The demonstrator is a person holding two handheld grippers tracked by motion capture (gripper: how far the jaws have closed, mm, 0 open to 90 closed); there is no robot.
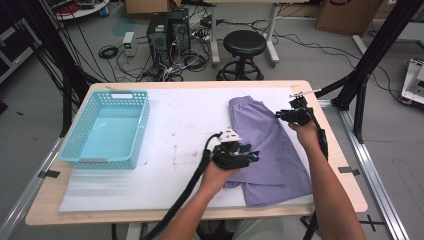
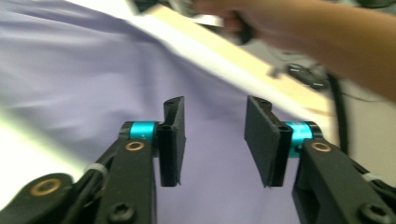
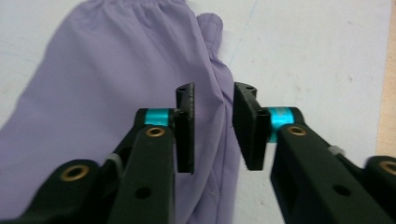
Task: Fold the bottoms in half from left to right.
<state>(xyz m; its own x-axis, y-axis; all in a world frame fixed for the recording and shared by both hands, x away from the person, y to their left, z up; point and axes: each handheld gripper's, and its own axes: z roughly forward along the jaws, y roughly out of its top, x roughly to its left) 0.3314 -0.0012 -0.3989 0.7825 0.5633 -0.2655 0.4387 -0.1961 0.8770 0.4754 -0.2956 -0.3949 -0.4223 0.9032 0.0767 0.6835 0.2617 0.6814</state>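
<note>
A lilac pair of shorts lies flat on the right half of the white mat, waistband at the far end. My left gripper hovers over the garment's left edge near its middle; in the left gripper view its jaws stand apart with only the lilac cloth beneath them. My right gripper sits at the garment's far right edge. In the right gripper view its jaws are open above the side seam of the cloth, nothing pinched.
A light blue plastic basket stands on the mat's left side. The wooden table edge runs close along the right of the shorts. A black stool and computer towers stand on the floor beyond the table.
</note>
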